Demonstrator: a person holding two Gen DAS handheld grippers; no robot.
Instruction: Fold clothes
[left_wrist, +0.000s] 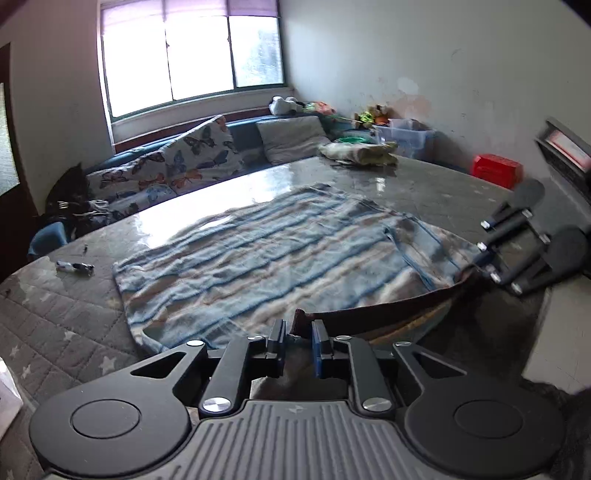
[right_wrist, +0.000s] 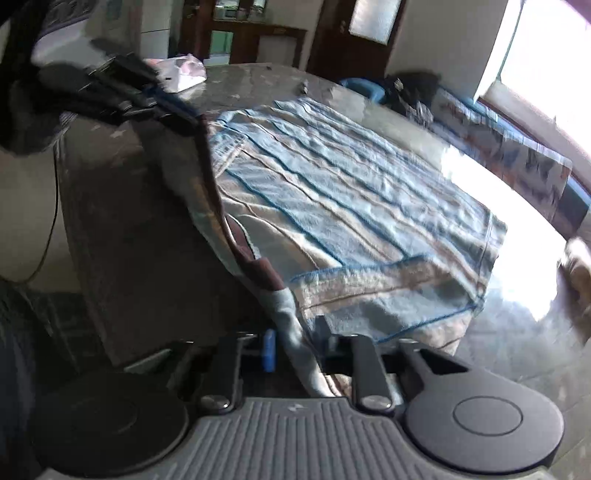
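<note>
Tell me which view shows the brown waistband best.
The left wrist view: the waistband runs taut and sharp from the left gripper to the right gripper. The right wrist view shows it blurred and foreshortened, running toward the left gripper.

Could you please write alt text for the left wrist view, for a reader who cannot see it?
The left gripper pinches the dark brown hem of a blue-and-beige striped fleece garment spread on a glossy grey table. The right gripper holds the same hem at far right; a bright window lies beyond.
</note>
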